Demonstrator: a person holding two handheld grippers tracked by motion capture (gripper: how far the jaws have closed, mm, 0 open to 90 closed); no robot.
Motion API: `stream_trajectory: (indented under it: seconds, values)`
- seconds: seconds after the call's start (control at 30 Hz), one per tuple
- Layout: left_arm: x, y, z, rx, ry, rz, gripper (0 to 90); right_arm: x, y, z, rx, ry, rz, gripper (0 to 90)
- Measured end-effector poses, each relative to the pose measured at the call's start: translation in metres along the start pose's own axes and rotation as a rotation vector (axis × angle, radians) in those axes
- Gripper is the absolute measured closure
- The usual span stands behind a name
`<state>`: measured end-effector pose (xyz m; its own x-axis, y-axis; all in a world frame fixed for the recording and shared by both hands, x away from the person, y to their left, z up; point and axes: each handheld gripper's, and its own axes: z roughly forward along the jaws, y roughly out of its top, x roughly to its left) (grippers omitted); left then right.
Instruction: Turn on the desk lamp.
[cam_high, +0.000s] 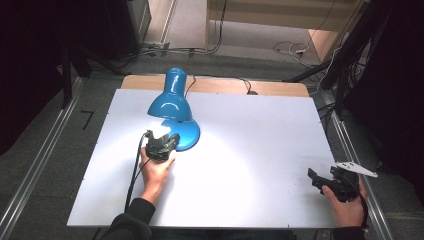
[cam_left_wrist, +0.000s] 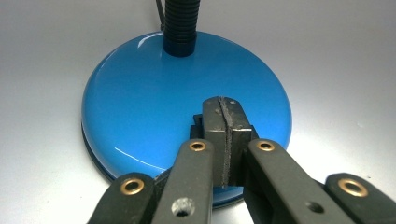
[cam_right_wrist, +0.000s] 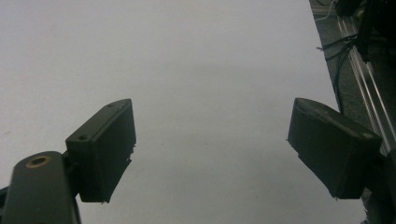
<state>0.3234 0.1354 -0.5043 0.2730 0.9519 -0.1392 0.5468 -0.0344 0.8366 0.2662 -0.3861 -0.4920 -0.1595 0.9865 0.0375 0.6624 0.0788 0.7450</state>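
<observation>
A blue desk lamp stands lit near the table's middle left, its shade bent over its round blue base. A black ribbed neck rises from the base's far side. My left gripper hovers over the near edge of the base with its jaws pressed together and nothing between them; in the left gripper view its tips sit just above the blue surface. My right gripper rests at the table's front right, far from the lamp, jaws wide apart over bare white tabletop.
The white table has metal rails along both sides. The lamp's black cord runs off the far edge. Cables lie on the floor beyond. A cable trails from my left gripper along the forearm.
</observation>
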Motion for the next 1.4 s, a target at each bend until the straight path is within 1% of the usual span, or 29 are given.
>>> stream_trajectory:
  seconds: [0.1,0.17,0.3,0.4,0.6,0.93,1.07,1.23,1.4]
  values:
    - [0.000,-0.001,0.000,-0.011,-0.001,0.013,90.0,0.000,0.000,0.000,0.003,0.002,-0.001,13.8]
    - [-0.001,-0.001,0.000,-0.013,-0.006,0.002,90.0,0.000,0.000,0.000,0.001,0.003,0.001,13.8]
    - [-0.001,-0.001,-0.002,-0.025,-0.022,0.004,84.5,-0.001,0.000,0.000,0.000,0.004,0.005,13.8]
    - [0.001,0.000,-0.005,-0.047,-0.033,-0.013,81.8,-0.002,0.000,0.000,0.000,0.006,0.008,13.8]
    - [0.003,0.000,-0.007,-0.058,-0.024,-0.023,76.2,-0.001,0.000,0.000,-0.001,0.007,0.005,13.8]
    - [0.004,0.000,-0.011,-0.063,-0.016,-0.030,61.0,-0.001,0.000,0.000,0.000,0.007,0.005,13.8]
    - [0.005,-0.001,-0.011,-0.059,-0.020,-0.037,55.7,-0.001,0.000,0.000,0.000,0.007,0.006,13.8]
    - [0.007,-0.001,-0.013,-0.056,-0.013,-0.034,48.2,-0.001,0.000,0.000,0.001,0.007,0.005,13.8]
    - [0.008,-0.002,-0.015,-0.057,-0.018,-0.045,41.1,-0.001,0.000,0.000,0.000,0.006,0.004,13.8]
